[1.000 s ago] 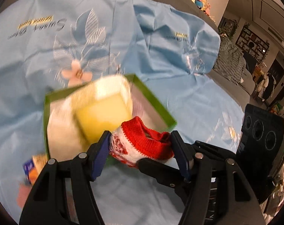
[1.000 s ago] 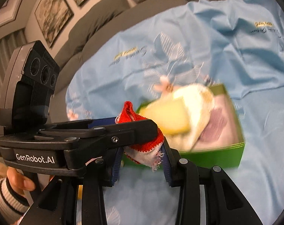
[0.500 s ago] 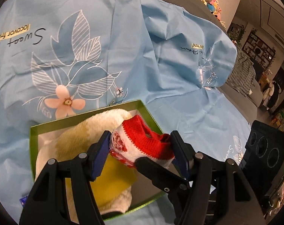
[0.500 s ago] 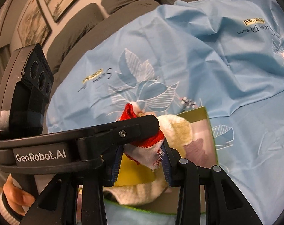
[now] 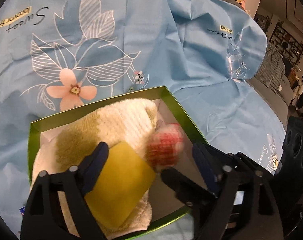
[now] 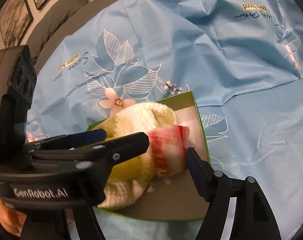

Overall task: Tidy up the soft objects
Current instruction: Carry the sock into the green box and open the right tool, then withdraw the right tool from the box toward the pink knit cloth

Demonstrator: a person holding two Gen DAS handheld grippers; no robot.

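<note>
Both claws, left point(image 5: 149, 156) and right point(image 6: 145, 142), are opening, releasing the soft, light red-and-white knit point(image 5: 164, 147); regrip mid-body if required.

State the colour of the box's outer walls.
Bright green; the box shows best in the left wrist view.

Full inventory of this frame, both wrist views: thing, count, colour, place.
green box: 1, green rim, pale inside, on the sheet.
fluffy towel: 1, cream with olive patches, filling the box's left side.
yellow sponge: 1, yellow, on top of the towel.
knit item: 1, red and white, blurred, inside the box beside the towel.
bed sheet: 1, light blue with flower print, under the box.
sofa: dark grey, behind the sheet.
left gripper: black, blue pads, jaws opening, above the box.
right gripper: black, jaws opening, pads clear of the knit item.
</note>
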